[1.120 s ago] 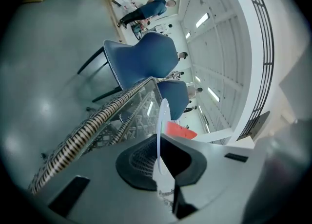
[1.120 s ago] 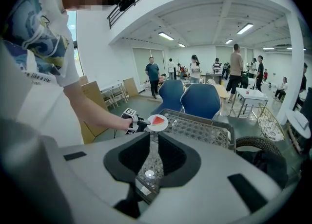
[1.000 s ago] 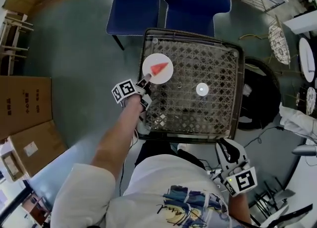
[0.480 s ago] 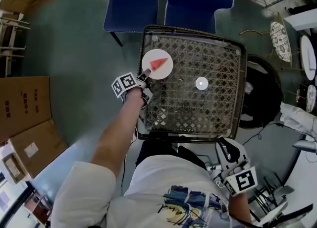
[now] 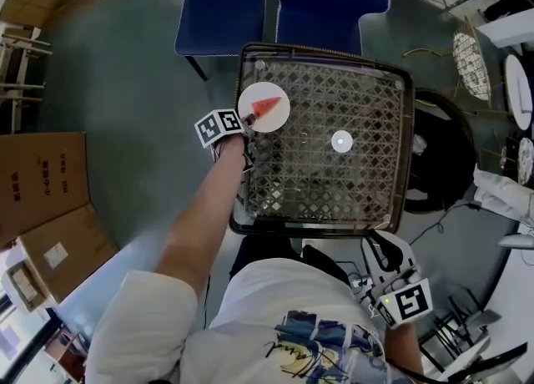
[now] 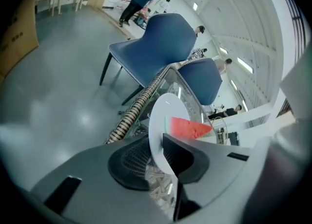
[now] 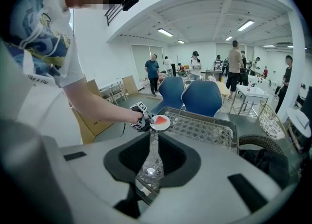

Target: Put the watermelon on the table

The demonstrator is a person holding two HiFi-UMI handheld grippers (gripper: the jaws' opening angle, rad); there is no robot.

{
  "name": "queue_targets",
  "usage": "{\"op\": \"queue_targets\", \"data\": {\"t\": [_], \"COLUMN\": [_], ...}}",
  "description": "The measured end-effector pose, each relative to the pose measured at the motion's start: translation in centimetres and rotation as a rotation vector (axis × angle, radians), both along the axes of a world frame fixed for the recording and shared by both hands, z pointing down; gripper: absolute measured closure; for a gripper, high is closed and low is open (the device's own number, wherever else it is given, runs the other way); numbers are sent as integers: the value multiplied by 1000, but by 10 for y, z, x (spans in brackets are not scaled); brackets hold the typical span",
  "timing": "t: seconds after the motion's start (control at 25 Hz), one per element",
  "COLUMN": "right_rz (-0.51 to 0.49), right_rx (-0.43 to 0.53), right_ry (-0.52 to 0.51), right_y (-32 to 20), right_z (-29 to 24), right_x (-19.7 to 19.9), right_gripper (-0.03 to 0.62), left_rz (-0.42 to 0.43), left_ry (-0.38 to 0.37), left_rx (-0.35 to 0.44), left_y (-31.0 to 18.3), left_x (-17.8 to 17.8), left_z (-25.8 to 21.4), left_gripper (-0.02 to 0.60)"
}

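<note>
The step in hand looks like the set-down itself: the fruit arrives on a plate and is being brought onto the upper left part of the desk.

At the left of the head view, the left gripper [image 5: 243, 126] reaches in over the desk's left edge. Its fingers [image 6: 187, 157] are clenched on the near rim of a white plate [image 5: 254, 115], one above and one below, with only the thin rim between them. On the plate lies the watermelon [image 5: 268, 108], a red wedge with its tip pointing toward the frame's right. The plate sits over the upper left corner of the woven-lattice desk [image 5: 334, 199], just inside the rim. No view shows whether its underside already rests on the top or hangs a little above it.

Near the desk's middle lies a small white disc [image 5: 340, 142], well apart from the plate and out of its way.

At the lower right of the head view, the right gripper [image 5: 380, 249] is held close to the person's body, off the desk's near edge. Its fingers [image 7: 173, 157] are drawn together to a narrow slit, with nothing between them and nothing touched.

The next move likely calls for levelling the plate so the wedge does not slide. Then it must be lowered until it bears flat on the top, and only then should the left fingers be released and drawn back toward the frame's left without dragging the rim.
</note>
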State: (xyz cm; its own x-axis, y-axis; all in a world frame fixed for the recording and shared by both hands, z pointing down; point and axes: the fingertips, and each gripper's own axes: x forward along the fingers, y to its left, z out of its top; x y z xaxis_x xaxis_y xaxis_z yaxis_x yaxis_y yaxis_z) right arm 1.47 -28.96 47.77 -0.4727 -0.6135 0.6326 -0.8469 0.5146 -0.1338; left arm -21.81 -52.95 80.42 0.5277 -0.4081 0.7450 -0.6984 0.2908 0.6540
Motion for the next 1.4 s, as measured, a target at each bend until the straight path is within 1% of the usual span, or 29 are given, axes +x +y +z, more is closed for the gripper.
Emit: {"op": "queue_targets", "data": {"t": [0.12,0.2,0.32,0.44,0.52,0.72,1.0,1.12,1.24,1.32,1.4], "right_rz": [12,21,27,42,58,77,49,14,-23,-49,-83], "right_rx": [-1,0,8,16,27,29,75,103,127,146,161], "right_ry": [-2,-4,-1,1,-2,3,-23,-34,-43,-56,-68], "right_y": [6,11,19,26,31,38,55,59,72,79,86], "right_z": [-1,-4,-6,-9,-12,-11,-16,-15,-21,-27,-31], "right_x": [2,1,4,10,12,26,36,43,51,59,67], "right_gripper": [536,536,536,536,536,536,536,536,536,536,536], "left_rz": [88,110,115,103,96,85,71,56,49,42,23], "left_ry": [-128,-180,-246,-344,-377,-379,-371,-379,-382,-361,-320], "left_rx": [13,13,17,16,25,54,111,157,210,260,328], "left_y": [-1,0,1,2,1,4,27,38,60,75,89], "left_x": [-1,-2,-3,-11,-16,-17,-17,-19,-14,-4,5], "left_z": [-2,-2,-3,-4,-4,-9,-33,-54,-81,-103,-130], "left_gripper": [498,488,477,469,469,469,469,471,471,471,471]}}
